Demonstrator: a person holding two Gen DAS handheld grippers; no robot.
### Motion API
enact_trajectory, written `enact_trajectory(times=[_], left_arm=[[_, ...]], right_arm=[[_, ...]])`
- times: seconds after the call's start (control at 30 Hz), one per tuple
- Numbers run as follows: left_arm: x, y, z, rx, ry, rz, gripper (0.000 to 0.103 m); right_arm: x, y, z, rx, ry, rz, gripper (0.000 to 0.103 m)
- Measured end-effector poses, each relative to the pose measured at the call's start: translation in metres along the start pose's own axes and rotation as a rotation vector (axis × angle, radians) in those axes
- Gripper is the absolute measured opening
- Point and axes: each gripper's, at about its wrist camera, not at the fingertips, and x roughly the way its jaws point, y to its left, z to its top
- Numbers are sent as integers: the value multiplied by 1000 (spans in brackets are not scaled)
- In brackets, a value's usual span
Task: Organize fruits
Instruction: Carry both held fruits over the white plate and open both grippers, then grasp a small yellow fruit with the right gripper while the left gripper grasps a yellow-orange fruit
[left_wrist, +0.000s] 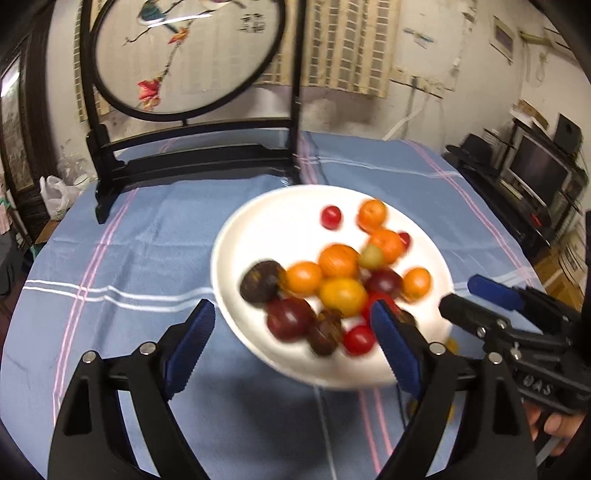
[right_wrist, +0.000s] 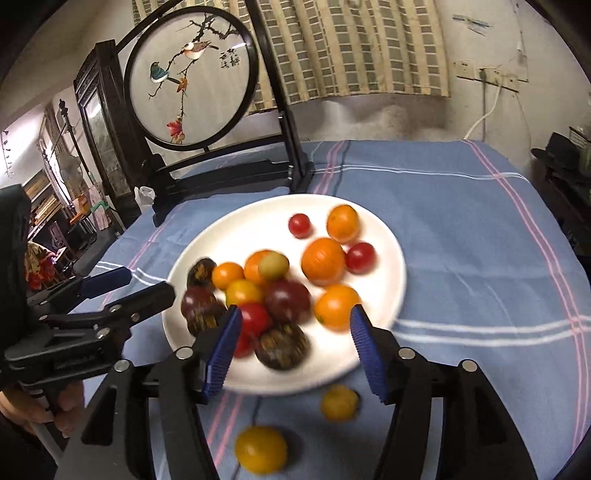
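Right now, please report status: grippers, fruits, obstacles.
Left hand-held gripper open, right hand-held gripper open. Fruits on white plate; two yellow fruits on cloth. Nothing blocking.

**Legible markings: two found, neither fully readable**

On the round embroidered screen at the far left of the table you have a short column of dark Chinese characters, set right of the two stitched birds. They are too small and soft to make out singly.

On the body of the right gripper, seen from your left wrist camera at the near right, light hand-marked characters read roughly "0AS"; the first character is uncertain.
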Motion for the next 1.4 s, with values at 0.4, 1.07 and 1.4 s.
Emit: enact_trajectory(times=[0.4,1.07,1.4], left_arm=[[-9,-75,-67,149,91,-102,85],[15,-79,-79,160,152,-153,39],[2,-44,-79,95,127,-165,39]], right_arm=[[-25,-50,-47,123,20,-27,67],[-13,-49,-57,79,57,-47,68],[12,-13,-56,-62,111,-137,64]])
